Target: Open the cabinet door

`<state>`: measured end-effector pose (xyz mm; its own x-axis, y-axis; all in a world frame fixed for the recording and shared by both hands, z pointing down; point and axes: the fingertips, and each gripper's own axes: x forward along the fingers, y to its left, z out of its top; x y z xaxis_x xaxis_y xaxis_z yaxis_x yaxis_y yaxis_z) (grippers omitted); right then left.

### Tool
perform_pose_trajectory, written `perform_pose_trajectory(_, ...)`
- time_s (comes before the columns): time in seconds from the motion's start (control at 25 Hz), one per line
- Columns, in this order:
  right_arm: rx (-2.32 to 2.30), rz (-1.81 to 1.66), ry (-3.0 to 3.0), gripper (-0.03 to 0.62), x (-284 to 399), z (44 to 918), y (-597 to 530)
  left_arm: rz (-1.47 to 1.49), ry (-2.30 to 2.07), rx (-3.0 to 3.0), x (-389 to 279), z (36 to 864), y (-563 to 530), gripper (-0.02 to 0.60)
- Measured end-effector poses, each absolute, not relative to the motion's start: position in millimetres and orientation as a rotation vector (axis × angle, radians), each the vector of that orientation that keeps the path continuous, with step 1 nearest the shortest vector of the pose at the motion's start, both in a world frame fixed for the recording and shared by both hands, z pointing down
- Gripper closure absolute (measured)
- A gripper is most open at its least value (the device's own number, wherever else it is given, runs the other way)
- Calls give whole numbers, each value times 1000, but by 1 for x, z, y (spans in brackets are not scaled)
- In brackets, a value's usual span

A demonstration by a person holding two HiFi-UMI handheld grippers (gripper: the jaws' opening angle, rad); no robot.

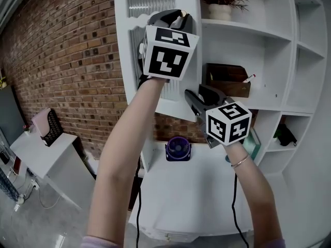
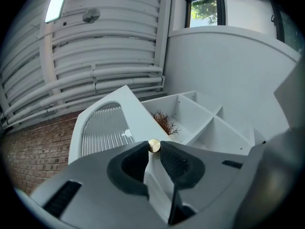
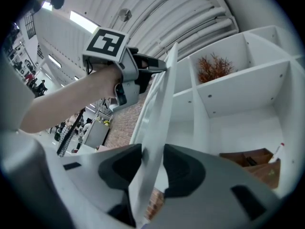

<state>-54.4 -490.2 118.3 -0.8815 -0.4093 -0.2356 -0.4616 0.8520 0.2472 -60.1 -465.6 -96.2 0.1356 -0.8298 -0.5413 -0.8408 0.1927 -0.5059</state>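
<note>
Door [image 3: 160, 104] between right tongs [image 3: 153, 150], left tongs [image 2: 153, 148] (on knob [image 2: 154, 145])

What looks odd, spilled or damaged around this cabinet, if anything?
Nothing is spilled or damaged. The cabinet door stands ajar, with the left gripper pinching its brass knob and the right gripper clamped on its edge.
</note>
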Motion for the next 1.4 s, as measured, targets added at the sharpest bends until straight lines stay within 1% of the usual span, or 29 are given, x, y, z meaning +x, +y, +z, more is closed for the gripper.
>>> perform_pose_trajectory(0.32, -647, 368, 2802, 474, -54, 114, -459, 33, 1629, -1611, -65, -98, -436, 500)
perform_pose_trajectory(0.6, -671, 433, 2785, 480, -59, 115, -431, 97, 1594, -1634, -72, -97, -409, 499)
perform_pose_trajectory(0.96, -653, 401, 2776, 499, -71, 115, -393, 138, 1544, -1684, -86, -96, -375, 494)
perform_pose_trajectory(1.4, -682, 476, 2766, 490, -93, 113, -344, 155, 1547, -1690, -112, -98, -332, 488)
